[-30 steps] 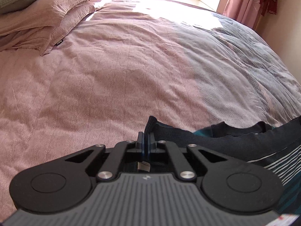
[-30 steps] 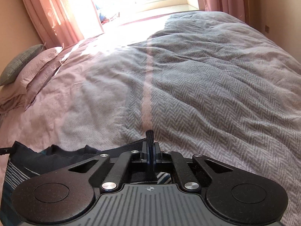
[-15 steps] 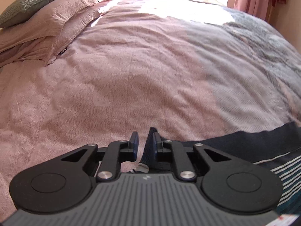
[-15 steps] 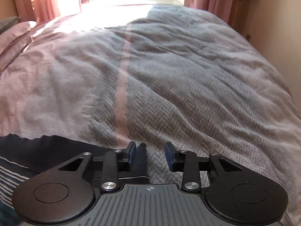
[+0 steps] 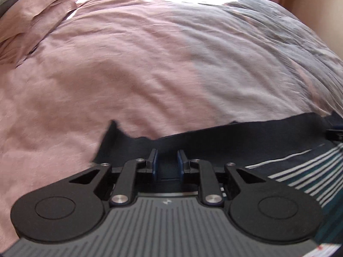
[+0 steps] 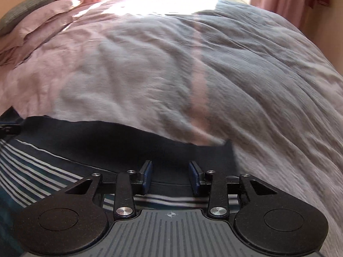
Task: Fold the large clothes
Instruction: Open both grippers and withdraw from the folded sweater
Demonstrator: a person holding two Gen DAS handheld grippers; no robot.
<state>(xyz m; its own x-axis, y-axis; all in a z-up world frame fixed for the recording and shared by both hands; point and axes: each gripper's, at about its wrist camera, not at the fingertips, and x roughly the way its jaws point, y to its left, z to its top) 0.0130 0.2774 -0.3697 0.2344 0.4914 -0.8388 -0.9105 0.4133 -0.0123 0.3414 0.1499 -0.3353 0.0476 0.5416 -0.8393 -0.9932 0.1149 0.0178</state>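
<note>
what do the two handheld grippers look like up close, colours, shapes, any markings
Both look alike. The left gripper and the right gripper each have a grey ribbed body with a small round emblem at its front edge, two matte black lobes with circular insets, black link arms on silver screws, and dark blue pads lining the jaws. No cables, hands or sleeves show.

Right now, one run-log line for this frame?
left gripper: open | right gripper: open | striped garment: lying on duvet
</note>
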